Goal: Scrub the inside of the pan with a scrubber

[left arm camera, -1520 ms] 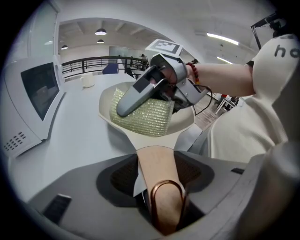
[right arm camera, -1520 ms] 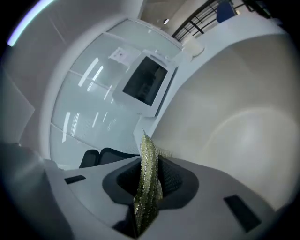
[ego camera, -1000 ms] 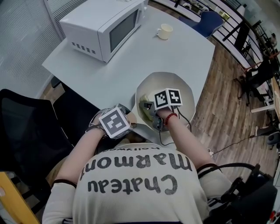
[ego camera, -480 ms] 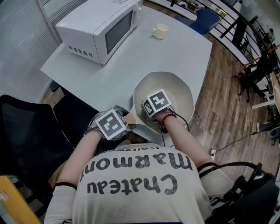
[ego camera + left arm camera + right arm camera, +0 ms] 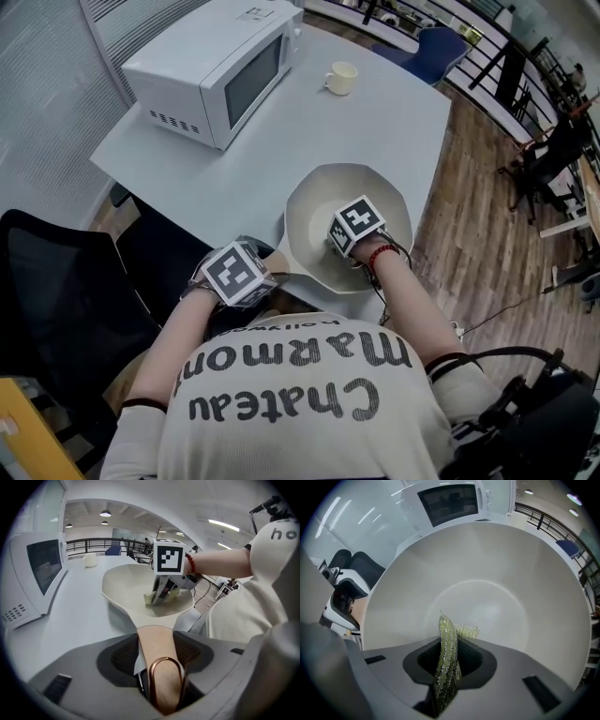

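The right claw (image 5: 450,649), clamped on the green scrubber (image 5: 446,634), points it steeply down into the pan (image 5: 309,211) on the worktop (image 5: 234,173), while the left claw (image 5: 157,660) clamps the pan handle (image 5: 154,637), evidently steadying it against scrubbing.

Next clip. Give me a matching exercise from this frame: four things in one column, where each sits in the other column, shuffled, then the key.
Things
1. pan handle
2. scrubber
3. microwave
4. cup

Places
A. alone near the far edge of the table
B. pinched in the right tool, inside the pan
C. clamped in the left tool
D. on the table beyond the left tool, door shut

Pairs: 1-C, 2-B, 3-D, 4-A
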The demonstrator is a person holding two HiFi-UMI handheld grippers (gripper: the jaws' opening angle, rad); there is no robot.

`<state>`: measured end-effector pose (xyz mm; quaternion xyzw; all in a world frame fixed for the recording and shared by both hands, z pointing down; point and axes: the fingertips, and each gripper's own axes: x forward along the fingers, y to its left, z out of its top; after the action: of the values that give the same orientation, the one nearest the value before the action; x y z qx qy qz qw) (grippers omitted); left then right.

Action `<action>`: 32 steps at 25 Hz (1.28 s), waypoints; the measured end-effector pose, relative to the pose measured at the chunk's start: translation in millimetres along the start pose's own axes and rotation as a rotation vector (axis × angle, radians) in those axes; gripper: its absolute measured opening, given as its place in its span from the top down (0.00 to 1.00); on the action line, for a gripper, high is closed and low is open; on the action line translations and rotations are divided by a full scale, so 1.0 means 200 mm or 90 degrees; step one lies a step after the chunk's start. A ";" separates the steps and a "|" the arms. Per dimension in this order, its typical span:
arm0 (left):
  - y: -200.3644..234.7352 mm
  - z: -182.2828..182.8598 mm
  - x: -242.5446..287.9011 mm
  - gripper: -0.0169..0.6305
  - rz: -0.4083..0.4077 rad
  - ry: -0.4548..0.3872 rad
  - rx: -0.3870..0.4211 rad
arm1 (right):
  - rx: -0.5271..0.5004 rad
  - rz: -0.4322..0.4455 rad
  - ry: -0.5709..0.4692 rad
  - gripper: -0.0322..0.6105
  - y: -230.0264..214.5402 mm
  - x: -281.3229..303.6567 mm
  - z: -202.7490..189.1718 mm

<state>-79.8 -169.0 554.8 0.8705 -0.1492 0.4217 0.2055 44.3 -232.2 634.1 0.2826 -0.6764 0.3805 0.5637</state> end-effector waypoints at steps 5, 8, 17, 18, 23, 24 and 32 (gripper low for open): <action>0.02 -0.01 0.00 0.62 0.002 -0.004 -0.008 | -0.005 -0.057 0.038 0.86 -0.13 -0.02 -0.08; 0.03 0.00 0.00 0.62 0.006 -0.004 -0.009 | -0.022 -0.096 0.064 0.86 -0.19 -0.02 -0.09; 0.02 0.01 -0.01 0.62 0.011 -0.005 -0.016 | -0.037 -0.193 0.125 0.86 -0.38 -0.07 -0.13; 0.01 0.01 -0.02 0.62 0.012 -0.005 -0.016 | -0.036 -0.194 0.127 0.86 -0.38 -0.07 -0.14; 0.01 0.01 0.00 0.62 0.012 -0.008 -0.025 | -0.054 -0.207 0.130 0.86 -0.44 -0.05 -0.10; 0.01 0.00 0.00 0.62 0.012 -0.009 -0.029 | -0.066 -0.210 0.129 0.86 -0.45 -0.04 -0.09; -0.06 0.01 0.00 0.61 0.014 -0.012 -0.067 | -0.216 -0.333 0.137 0.86 -0.57 -0.15 -0.06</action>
<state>-73.5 -159.9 551.2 0.8608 -0.1825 0.4072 0.2446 148.7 -286.8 627.1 0.3070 -0.5715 0.1322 0.7494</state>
